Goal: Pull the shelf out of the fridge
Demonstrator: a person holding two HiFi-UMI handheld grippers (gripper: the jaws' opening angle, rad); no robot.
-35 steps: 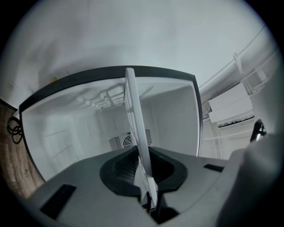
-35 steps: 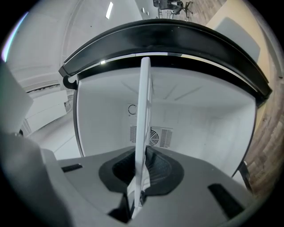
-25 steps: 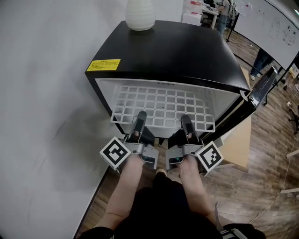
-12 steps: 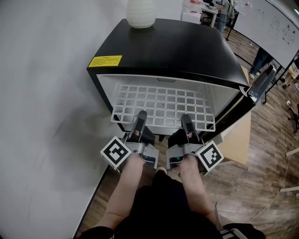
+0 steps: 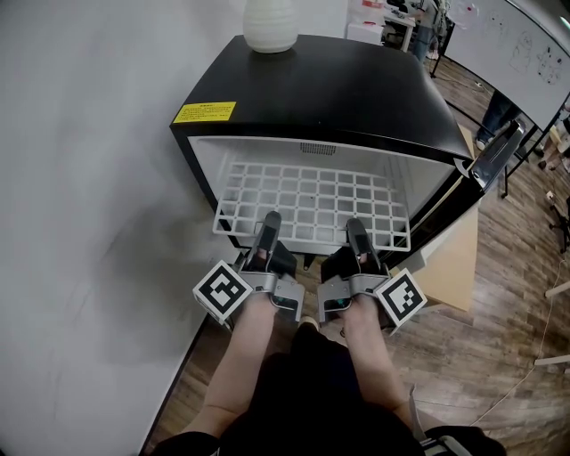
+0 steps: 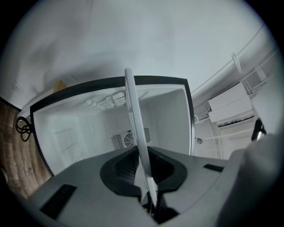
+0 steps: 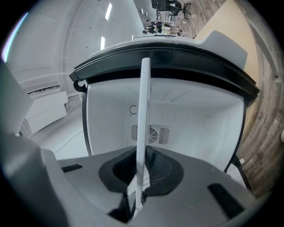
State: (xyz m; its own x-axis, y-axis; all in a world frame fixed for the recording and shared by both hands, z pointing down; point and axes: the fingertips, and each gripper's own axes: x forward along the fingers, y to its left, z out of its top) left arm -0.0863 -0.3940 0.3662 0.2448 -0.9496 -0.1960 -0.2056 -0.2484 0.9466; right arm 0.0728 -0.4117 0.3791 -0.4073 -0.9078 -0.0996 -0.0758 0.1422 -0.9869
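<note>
A black mini fridge [image 5: 329, 89] stands open with its white inside showing. Its white wire shelf [image 5: 312, 200] sticks partway out of the front. My left gripper [image 5: 267, 224] is shut on the shelf's front edge left of the middle, and my right gripper [image 5: 355, 229] is shut on it right of the middle. In the left gripper view the shelf [image 6: 135, 124] runs edge-on as a white bar into the closed left gripper [image 6: 148, 197]. The right gripper view shows the same bar of the shelf [image 7: 143, 115] pinched in the right gripper [image 7: 134, 197], with the fridge's rear vent [image 7: 150, 134] behind.
The fridge door [image 5: 495, 158] hangs open at the right. A white vase [image 5: 270, 25] stands on the fridge top, near a yellow label [image 5: 206, 112]. A white wall [image 5: 80, 223] runs close along the left. A beige board [image 5: 454, 267] lies on the wooden floor [image 5: 499, 356] at the right.
Only the head view has shifted a little, so more of the fridge's inside shows. Both grippers and the shelf keep their places.
</note>
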